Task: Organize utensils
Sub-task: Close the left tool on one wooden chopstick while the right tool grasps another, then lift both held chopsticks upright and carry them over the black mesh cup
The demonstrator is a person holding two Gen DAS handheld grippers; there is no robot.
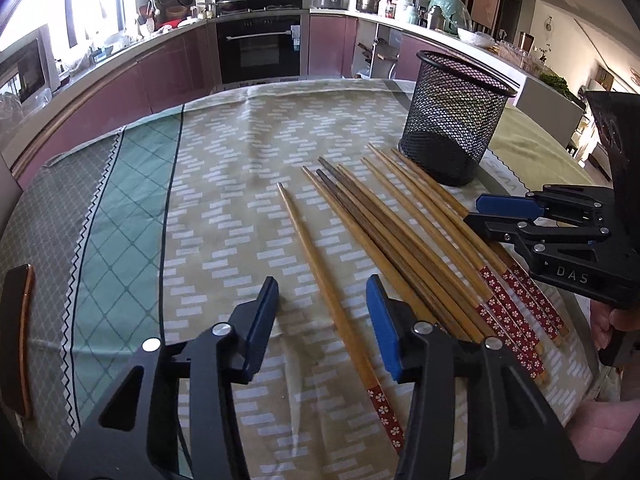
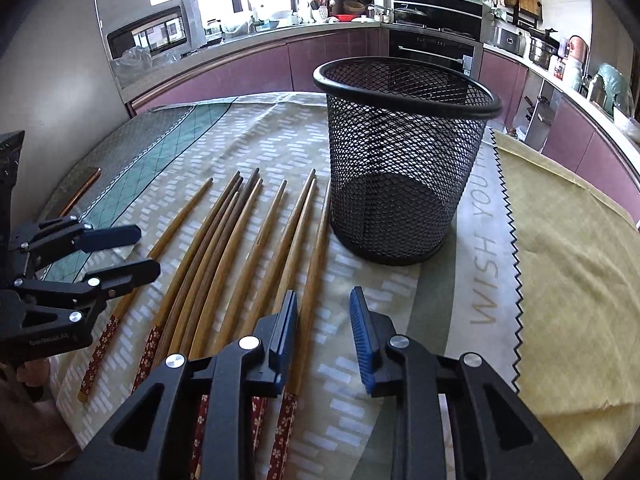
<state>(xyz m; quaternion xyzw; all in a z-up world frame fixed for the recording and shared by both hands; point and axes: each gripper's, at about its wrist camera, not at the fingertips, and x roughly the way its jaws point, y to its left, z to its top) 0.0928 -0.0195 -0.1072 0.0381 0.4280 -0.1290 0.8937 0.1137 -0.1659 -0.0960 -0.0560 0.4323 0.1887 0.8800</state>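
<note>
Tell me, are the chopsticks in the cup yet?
Not yet. The black mesh cup is empty, and all the chopsticks lie on the tablecloth. The left gripper is open around one lone chopstick; the right gripper is open, holding nothing. Everything is left.

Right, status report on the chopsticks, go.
Left gripper open over a single chopstick. Right gripper open, empty. Other chopsticks flat on tablecloth; mesh cup empty, upright. Nothing blocking.
</note>
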